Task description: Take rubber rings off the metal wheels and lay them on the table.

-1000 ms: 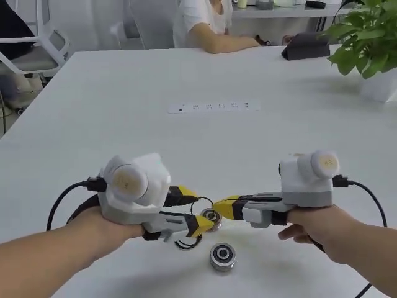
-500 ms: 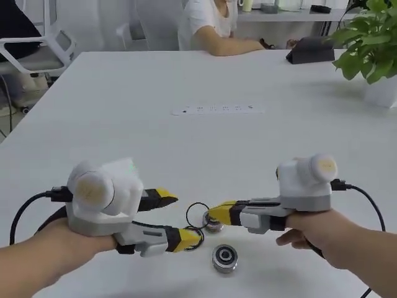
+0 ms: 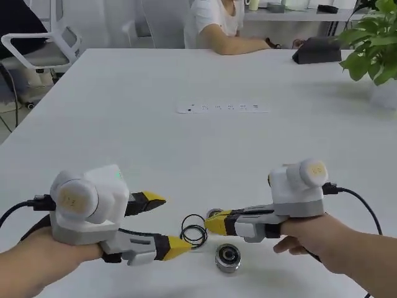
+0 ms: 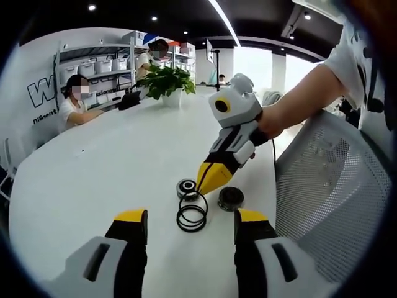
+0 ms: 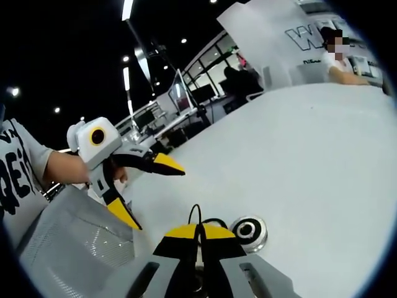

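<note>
In the head view, the left gripper sits at 7 o'clock, held in a hand low over the white table. Its two yellow-tipped jaws stand wide apart and hold nothing; one tip points toward 3 o'clock, the other lies lower, just beside the rubber rings.

The rubber rings are thin black loops lying overlapped on the table at about 6 o'clock, between the two grippers. In the left gripper view they lie just ahead of the open jaws of the left gripper, at the centre of the view.

At 3 o'clock of the rubber rings comes the right gripper, gripped by the other hand. Its jaws are pressed together, and the tip touches the edge of the loops. In the right gripper view a thin black strand rises out of the seam between the closed jaws, so they appear to be pinching one ring.

The far wheel stands just behind that tip, toward 12 o'clock. The near wheel lies at 5 o'clock of the rubber rings, apart from them.

Farther off at 12 o'clock a power strip lies flat, and a plant stands at 2 o'clock.
</note>
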Demonstrator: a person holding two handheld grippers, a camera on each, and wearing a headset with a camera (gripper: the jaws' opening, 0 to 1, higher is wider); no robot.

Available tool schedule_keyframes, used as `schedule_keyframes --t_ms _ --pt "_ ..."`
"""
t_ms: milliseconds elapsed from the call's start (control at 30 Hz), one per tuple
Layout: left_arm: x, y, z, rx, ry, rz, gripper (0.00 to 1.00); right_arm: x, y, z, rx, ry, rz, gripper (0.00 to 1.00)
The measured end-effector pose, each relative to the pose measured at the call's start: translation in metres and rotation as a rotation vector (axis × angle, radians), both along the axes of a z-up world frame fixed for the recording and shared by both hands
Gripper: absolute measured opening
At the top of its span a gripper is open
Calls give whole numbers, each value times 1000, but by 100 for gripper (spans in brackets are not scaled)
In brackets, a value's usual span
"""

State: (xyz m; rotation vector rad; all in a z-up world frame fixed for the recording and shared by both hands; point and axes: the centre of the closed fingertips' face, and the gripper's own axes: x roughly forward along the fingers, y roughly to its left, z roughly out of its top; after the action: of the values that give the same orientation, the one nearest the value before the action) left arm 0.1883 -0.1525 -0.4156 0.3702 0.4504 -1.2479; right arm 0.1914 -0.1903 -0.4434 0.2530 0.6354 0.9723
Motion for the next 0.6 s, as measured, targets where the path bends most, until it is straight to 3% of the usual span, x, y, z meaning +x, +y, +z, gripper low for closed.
schedule_keyframes --t_ms 600 --pt "6 15 -5 -4 17 50 53 2 3 -16 -65 15 6 0"
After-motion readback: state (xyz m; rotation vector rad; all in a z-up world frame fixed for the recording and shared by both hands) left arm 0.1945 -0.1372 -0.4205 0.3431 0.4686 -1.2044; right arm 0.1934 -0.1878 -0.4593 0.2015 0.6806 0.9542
